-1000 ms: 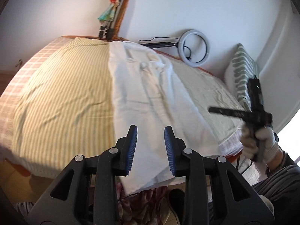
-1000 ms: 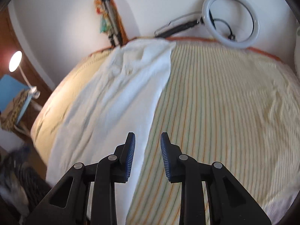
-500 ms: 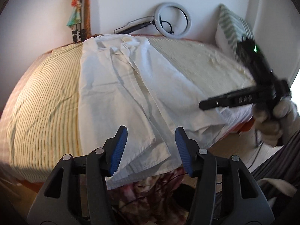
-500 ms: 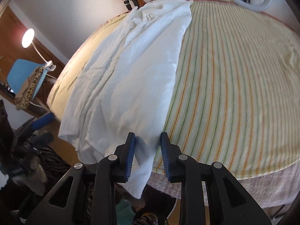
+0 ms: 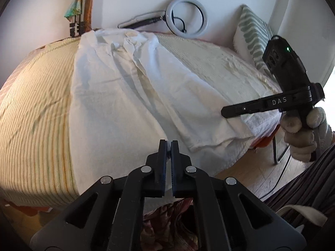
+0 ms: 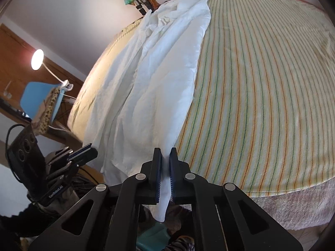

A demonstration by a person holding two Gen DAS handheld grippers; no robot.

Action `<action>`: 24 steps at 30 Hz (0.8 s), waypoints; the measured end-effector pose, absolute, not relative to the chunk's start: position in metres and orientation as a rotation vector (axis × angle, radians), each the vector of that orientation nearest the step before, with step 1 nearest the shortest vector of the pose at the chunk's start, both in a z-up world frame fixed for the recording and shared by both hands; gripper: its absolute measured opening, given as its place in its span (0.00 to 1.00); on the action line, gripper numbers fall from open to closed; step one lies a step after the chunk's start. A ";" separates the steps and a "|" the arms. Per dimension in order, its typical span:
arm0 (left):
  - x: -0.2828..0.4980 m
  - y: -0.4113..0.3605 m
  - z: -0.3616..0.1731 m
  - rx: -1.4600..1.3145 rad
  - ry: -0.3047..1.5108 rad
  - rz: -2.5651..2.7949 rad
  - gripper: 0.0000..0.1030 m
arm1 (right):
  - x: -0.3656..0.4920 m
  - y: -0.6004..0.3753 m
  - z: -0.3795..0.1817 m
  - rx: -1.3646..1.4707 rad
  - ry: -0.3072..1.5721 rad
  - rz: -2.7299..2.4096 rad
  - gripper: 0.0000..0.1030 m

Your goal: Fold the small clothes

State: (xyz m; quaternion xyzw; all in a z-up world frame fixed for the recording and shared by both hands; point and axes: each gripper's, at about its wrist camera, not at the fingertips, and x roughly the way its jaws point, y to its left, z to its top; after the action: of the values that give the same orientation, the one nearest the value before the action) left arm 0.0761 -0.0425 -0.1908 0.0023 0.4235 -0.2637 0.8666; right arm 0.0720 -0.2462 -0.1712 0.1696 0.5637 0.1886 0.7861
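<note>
A long white garment (image 5: 117,96) lies lengthwise on the striped bed cover (image 5: 35,113), its near end hanging over the bed's front edge. My left gripper (image 5: 168,143) is shut on the near hem at the garment's left part. My right gripper (image 6: 165,154) is shut on the near right corner of the garment (image 6: 165,73), with white cloth hanging down between its pads. The right gripper also shows from the side in the left wrist view (image 5: 226,112), held by a gloved hand.
A ring light (image 5: 187,18) and a tripod (image 5: 79,10) lean on the wall behind the bed. A green patterned pillow (image 5: 254,37) stands at the far right. A lamp (image 6: 37,59) and a blue chair (image 6: 39,98) are left of the bed.
Both grippers have moved in to the garment's near edge and closed on it. The left jaws went from wide open to shut; the right jaws closed on the corner.
</note>
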 end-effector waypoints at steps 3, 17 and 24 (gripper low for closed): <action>0.073 -0.037 -0.194 0.018 0.923 -0.550 0.01 | 0.070 -0.240 -0.175 0.308 1.217 0.397 0.06; 0.095 0.036 -0.183 -0.126 0.911 -0.380 0.05 | 0.106 -0.194 -0.101 0.081 1.071 0.474 0.15; 0.090 0.055 -0.200 -0.292 0.975 -0.398 0.22 | 0.187 -0.120 -0.108 0.086 1.075 0.596 0.15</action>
State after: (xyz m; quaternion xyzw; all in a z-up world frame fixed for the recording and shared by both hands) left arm 0.0899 0.0545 -0.2001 -0.1389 0.4637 -0.1890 0.8544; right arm 0.1870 -0.1199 -0.1078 0.0404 0.5043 0.2794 0.8161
